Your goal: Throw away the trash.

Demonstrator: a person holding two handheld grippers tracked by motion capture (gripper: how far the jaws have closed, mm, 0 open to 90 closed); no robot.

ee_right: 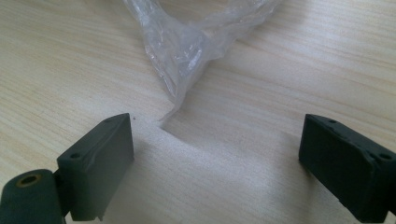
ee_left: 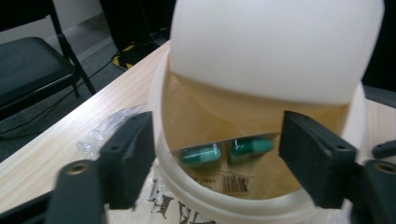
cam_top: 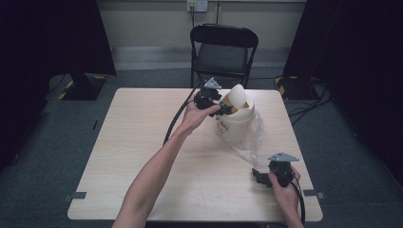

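Your left gripper [ee_left: 217, 154] has its jaws apart over the rim of the white bin [cam_top: 236, 124], gripping nothing; a blister pack with green capsules [ee_left: 226, 150] lies inside. Your right gripper [ee_right: 215, 163] rests with jaws wide and empty near the clear plastic bag [ee_right: 187, 42] on the table [cam_top: 142, 156].

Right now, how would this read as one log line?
left tongs: open at bin mouth | blister pack: inside bin | right tongs: open by plastic bag

Left hand-held gripper [cam_top: 223, 108] parted, arm extended; right hand-held gripper [cam_top: 257, 175] wide apart, low
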